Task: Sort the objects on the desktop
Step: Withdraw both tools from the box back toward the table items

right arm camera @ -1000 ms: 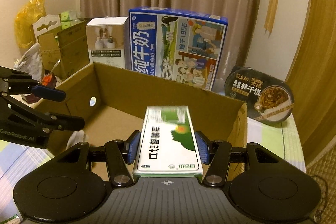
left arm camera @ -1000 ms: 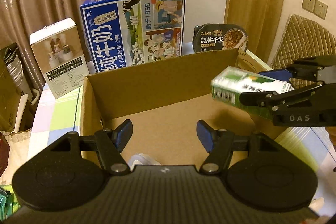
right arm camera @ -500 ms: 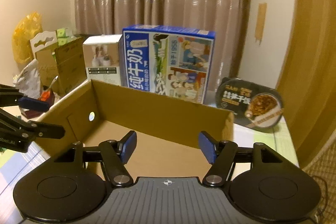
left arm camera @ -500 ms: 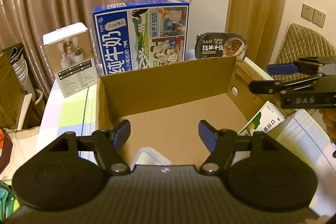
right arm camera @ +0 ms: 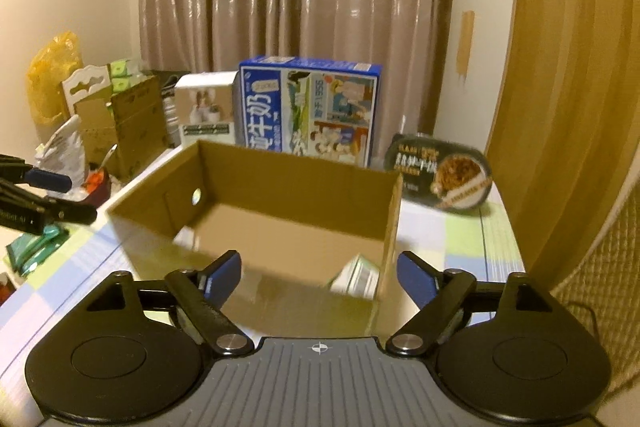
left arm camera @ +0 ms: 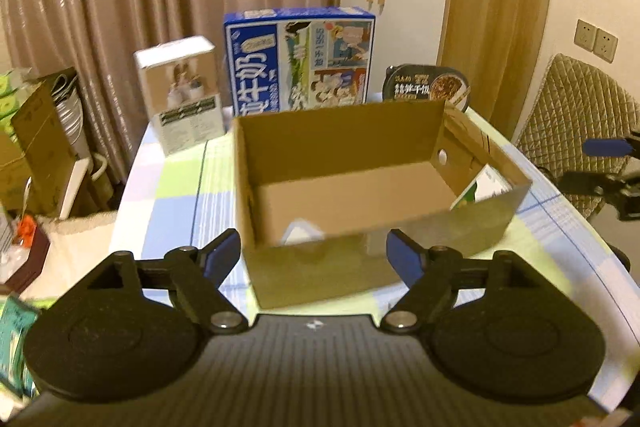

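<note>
An open cardboard box stands on the checked tablecloth. A green and white carton leans inside it against the right wall. A white item lies at the box's near left. My left gripper hovers open in front of the box, holding nothing. My right gripper is open too, empty, pulled back from the box's near wall. Each gripper shows at the edge of the other's view.
Behind the box stand a blue milk case, a white product box and a black noodle bowl. A green packet lies on the table at left. A quilted chair is at right.
The right gripper let go of the green and white carton, which dropped into the box. Both grippers have since drawn back and up from the box.
</note>
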{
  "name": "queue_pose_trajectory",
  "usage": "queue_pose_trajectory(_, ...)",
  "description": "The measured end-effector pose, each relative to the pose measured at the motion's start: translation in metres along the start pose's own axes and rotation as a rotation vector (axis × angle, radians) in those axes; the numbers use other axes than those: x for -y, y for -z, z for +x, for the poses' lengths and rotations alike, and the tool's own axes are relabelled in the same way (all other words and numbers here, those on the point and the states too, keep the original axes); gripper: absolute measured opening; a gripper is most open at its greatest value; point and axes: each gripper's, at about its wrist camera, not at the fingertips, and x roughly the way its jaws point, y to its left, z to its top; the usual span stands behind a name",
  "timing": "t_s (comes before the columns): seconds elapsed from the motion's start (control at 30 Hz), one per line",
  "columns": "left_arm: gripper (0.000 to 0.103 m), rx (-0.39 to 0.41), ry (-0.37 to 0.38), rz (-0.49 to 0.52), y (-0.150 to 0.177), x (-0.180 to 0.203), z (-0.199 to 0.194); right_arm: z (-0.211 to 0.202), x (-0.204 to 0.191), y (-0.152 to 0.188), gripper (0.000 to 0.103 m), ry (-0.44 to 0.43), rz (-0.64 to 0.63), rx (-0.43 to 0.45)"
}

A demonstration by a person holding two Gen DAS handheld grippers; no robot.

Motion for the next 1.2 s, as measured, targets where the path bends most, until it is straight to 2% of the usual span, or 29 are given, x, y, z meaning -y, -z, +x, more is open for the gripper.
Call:
queue_pose_trajectory(0.37,0.080,-0.067,-0.030,-0.026,0.067,-0.005,-0.053,-0.058,-0.016,0.065,0.089,-0.030,0.021,-0.087)
queue_pose_trajectory(0.6,0.084,-0.085,-0.021,0.005,0.100,0.010,-0.080,-0.084,-0.015,0.102,0.090,-0.012,0.078,-0.132)
queue_pose_trajectory(0.97,0.086,-0.153,0.026,0.079,0.137,0.034,-0.086,-0.104,-0.027,0.150,0.091,-0.009,0.112,-0.197)
queue_pose_trajectory(1.2,0.087,-0.185,0.073,0.191,0.152,0.044,-0.084,-0.103,-0.038,0.166,0.091,-0.033,0.116,-0.228)
